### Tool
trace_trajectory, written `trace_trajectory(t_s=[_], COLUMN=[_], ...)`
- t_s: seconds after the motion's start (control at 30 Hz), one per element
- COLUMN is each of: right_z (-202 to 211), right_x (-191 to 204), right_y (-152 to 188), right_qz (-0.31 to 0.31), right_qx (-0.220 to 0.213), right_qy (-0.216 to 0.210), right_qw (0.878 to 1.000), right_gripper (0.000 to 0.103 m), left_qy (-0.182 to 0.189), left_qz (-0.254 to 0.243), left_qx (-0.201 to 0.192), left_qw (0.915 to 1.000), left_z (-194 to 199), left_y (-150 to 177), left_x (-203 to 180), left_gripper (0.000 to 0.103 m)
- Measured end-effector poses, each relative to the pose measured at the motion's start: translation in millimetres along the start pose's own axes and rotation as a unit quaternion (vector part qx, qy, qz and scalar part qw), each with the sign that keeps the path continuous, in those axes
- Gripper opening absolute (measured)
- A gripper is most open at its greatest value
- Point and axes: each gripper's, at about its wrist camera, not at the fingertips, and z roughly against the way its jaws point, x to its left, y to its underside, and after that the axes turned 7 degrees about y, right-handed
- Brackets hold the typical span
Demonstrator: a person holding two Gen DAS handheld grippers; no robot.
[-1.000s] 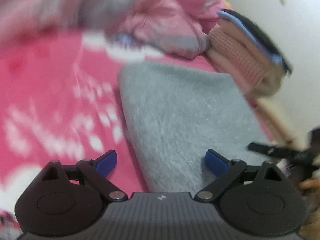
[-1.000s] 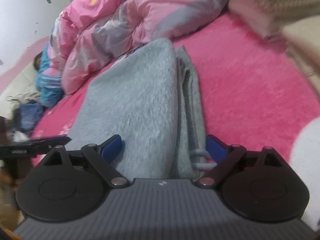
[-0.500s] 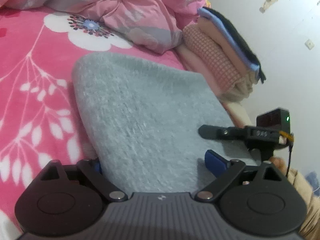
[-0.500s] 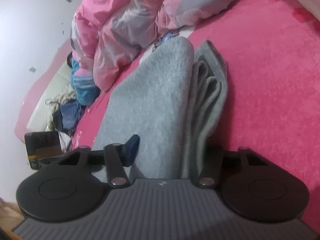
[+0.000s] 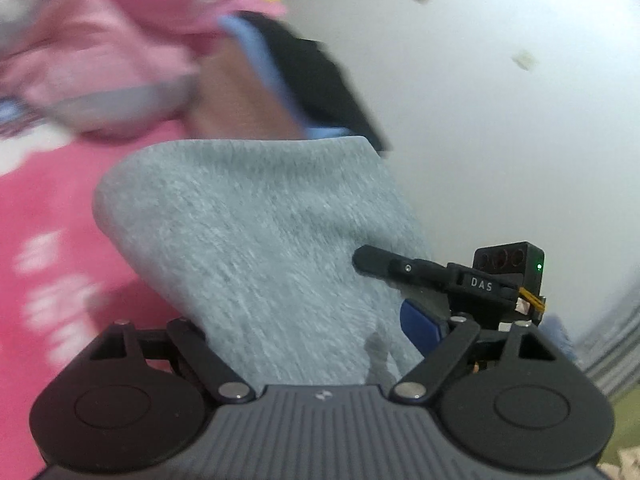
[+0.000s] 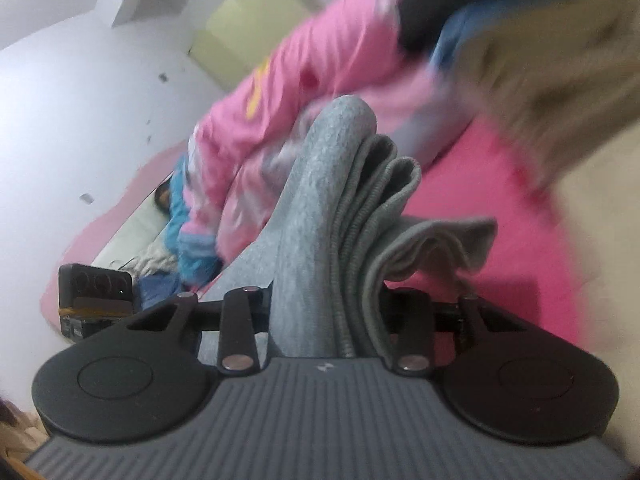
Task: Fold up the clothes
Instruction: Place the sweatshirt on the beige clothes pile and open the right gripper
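A folded grey fleece garment (image 5: pixel 248 232) is raised off the pink bed sheet (image 5: pixel 48 240), with the white wall behind its right edge. It runs between the wide-apart jaws of my left gripper (image 5: pixel 304 320). The right blue pad (image 5: pixel 420 328) shows beside the cloth; the left pad is hidden behind it. In the right wrist view the garment (image 6: pixel 320 200) shows its stacked folded edges, and my right gripper (image 6: pixel 326 308) is shut tight on that bundle. The right gripper's black finger (image 5: pixel 380 262) reaches onto the cloth in the left wrist view.
A stack of folded clothes (image 5: pixel 280 80) sits blurred just beyond the garment, also at the upper right as folded clothes (image 6: pixel 540 60). A crumpled pink duvet (image 6: pixel 300 100) lies further back. The white wall (image 5: pixel 480 120) is to the right.
The right gripper has closed on the garment's folded edge. Both grippers have lifted the bundle off the bed and swung it toward the stack of folded clothes.
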Motion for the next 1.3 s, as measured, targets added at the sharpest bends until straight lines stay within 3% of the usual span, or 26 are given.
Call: trace_trajectory(t_s=[0.2,0.33,0.43,0.5,0.57,0.6,0.67,0.77,0.87,0.97,1.07,1.13,1.17,1.23,1.3], right_z=[93,128,118,100,81,79,98,135,152,141,116,82,71,71,77], right_x=[-37,-73,-113,-154,-200,-215,-222,-198,-153,-106,-78,-76,-78,-73,-50], right_y=[-62,-101,-110,-103,-96,-93,-89,-87,-72,-35,14,44,58,63,48], right_qz=[0.048,0.074,0.114,0.122,0.063,0.036,0.006,0.004,0.042,0.077,0.133,0.175,0.191,0.18,0.181], right_qx=[-0.034,-0.031,-0.004,0.035,0.064,0.068,0.002,-0.12,-0.188,-0.211,-0.216,-0.165,-0.156,-0.171,-0.198], right_qy=[0.102,0.162,0.182,0.211,0.302,0.331,0.319,0.337,0.331,0.295,0.279,0.329,0.357,0.373,0.379], right_qw=[0.993,0.983,0.977,0.969,0.949,0.941,0.948,0.934,0.924,0.929,0.926,0.913,0.901,0.894,0.886], right_gripper=[0.037,0.037,0.043,0.069,0.075,0.083,0.084,0.083,0.064,0.056,0.056,0.059,0.059,0.058,0.056], left_qy=[0.073,0.1,0.064,0.049,0.034,0.027,0.012,-0.016,-0.035,-0.053,-0.077,-0.094,-0.107,-0.134,-0.162], left_qz=[-0.033,0.0,0.051,0.056,0.062,0.064,0.069,0.051,-0.003,-0.054,-0.09,-0.104,-0.112,-0.127,-0.141], left_qx=[0.017,0.038,0.046,0.043,0.04,0.039,0.036,0.029,0.023,0.026,0.03,0.032,0.03,0.026,0.022], left_qw=[0.9966,0.9942,0.9956,0.9963,0.9967,0.9968,0.9969,0.9982,0.9991,0.9968,0.9925,0.9896,0.9875,0.9825,0.9764], left_z=[-109,-171,-213,-208,-203,-200,-195,-188,-184,-184,-189,-183,-175,-159,-142], left_y=[-25,-36,-28,-20,-12,-8,1,8,11,22,30,38,40,44,48], left_x=[-48,-49,-21,-7,7,14,28,33,19,3,-7,-6,-7,-11,-14], left_gripper=[0.086,0.085,0.09,0.087,0.086,0.088,0.094,0.094,0.094,0.094,0.095,0.095,0.094,0.094,0.094])
